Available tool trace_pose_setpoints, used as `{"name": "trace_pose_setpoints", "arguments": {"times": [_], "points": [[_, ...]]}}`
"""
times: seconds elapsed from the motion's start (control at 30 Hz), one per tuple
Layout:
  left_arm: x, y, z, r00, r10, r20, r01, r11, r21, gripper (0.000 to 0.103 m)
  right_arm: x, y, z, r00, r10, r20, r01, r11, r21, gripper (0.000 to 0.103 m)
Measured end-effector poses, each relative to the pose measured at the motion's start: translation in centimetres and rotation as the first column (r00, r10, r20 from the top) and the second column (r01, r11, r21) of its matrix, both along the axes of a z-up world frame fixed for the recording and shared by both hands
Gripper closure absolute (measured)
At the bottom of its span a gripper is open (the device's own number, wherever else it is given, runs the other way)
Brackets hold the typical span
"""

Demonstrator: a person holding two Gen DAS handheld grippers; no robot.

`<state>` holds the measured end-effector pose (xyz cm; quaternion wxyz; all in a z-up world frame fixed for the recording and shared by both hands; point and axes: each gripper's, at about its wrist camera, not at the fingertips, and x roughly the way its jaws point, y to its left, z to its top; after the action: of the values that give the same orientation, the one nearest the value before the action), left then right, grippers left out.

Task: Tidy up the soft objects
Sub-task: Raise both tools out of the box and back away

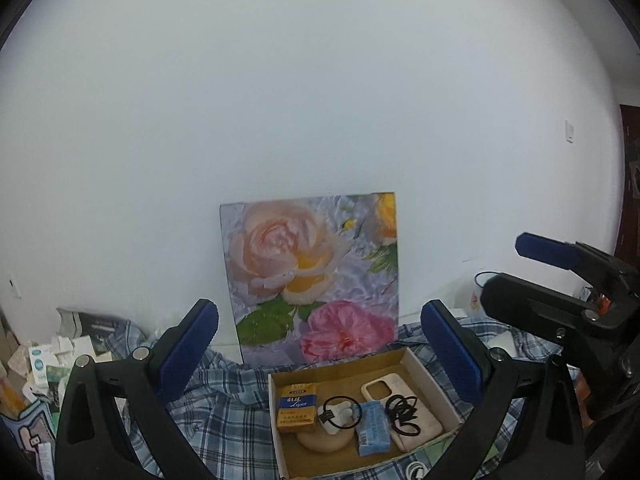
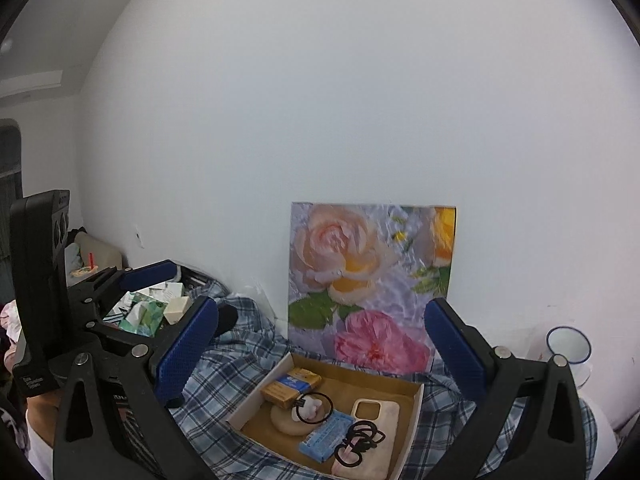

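Observation:
A shallow cardboard box (image 1: 430,378) (image 2: 256,394) lies on a blue plaid cloth (image 1: 224,408) (image 2: 236,368). In it are an orange-blue packet (image 1: 297,407) (image 2: 291,386), a round beige puff (image 1: 322,442) (image 2: 286,422), a black hair tie with a white charm (image 1: 340,414) (image 2: 314,408), a blue tissue pack (image 1: 373,428) (image 2: 326,438), a cream phone case (image 1: 400,412) (image 2: 378,436) and black hair ties (image 1: 402,412) (image 2: 358,442). My left gripper (image 1: 320,360) is open and empty above the box. My right gripper (image 2: 320,356) is open and empty; it also shows at the right of the left wrist view (image 1: 516,276).
A flower picture (image 1: 312,276) (image 2: 370,284) leans on the white wall behind the box. Cartons and papers (image 1: 44,364) (image 2: 148,304) are piled at the left. A white cup with a blue rim (image 2: 568,346) stands at the right. A white cable (image 1: 416,470) lies by the box's front.

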<state>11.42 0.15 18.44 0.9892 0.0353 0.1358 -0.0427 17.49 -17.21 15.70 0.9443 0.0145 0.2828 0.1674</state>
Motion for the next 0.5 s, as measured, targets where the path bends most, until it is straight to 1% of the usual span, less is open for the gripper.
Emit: {"name": "trace_pose_setpoints", "arguments": {"times": [0.07, 0.2, 0.3, 0.43, 0.5], "points": [[-0.8, -0.4, 0.6, 1.000, -0.010, 0.014, 0.010, 1.000, 0.008, 0.000, -0.6, 0.4, 0.9, 1.000, 0.007, 0.020, -0.007, 1.000, -0.011, 0.000], [-2.0, -0.7, 1.4, 0.998, -0.058, 0.012, 0.058, 0.998, -0.026, 0.000, -1.8, 0.6, 2.9, 0.997, 0.012, 0.070, -0.010, 1.000, -0.023, 0.000], [-2.9, -0.9, 1.8, 0.997, -0.072, 0.016, 0.073, 0.997, -0.011, 0.000, -2.8, 0.6, 4.0, 0.996, 0.005, 0.085, -0.001, 0.999, -0.047, 0.000], [-4.1, -0.7, 1.7, 0.995, -0.100, 0.023, 0.101, 0.995, -0.013, 0.000, -4.3, -0.1, 4.2, 0.997, 0.006, 0.082, 0.000, 0.997, -0.072, 0.000], [-4.4, -0.7, 1.4, 0.994, -0.111, 0.010, 0.111, 0.994, -0.010, 0.000, -4.7, -0.6, 3.9, 0.997, 0.000, 0.073, 0.007, 0.996, -0.088, 0.000]]}}
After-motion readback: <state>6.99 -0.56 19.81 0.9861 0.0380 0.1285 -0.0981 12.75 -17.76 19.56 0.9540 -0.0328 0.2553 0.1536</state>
